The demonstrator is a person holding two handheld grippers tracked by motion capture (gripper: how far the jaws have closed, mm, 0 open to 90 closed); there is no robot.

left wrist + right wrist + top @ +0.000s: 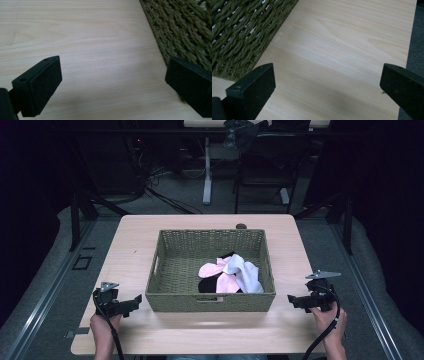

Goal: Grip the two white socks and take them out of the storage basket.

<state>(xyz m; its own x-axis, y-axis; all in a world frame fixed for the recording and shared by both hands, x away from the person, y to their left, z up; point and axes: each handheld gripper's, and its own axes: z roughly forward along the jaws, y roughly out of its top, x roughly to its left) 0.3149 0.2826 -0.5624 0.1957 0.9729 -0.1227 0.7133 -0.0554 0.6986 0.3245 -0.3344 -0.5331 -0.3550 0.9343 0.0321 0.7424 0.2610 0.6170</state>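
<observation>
Your left gripper [131,304] and right gripper [295,301]: jaws wide, empty, flanking the basket [210,301] | socks [230,274], probably pink, white, black, heaped inside right | soft, light, limp: pinch a top fold.

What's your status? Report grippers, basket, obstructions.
Left gripper and right gripper open, flanking basket. Pink, white, black socks inside. Table between them bare.

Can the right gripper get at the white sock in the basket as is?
Probably yes. The right gripper is open beside the basket; the white sock lies on top at that side, uncovered, so only the wall needs clearing.
</observation>
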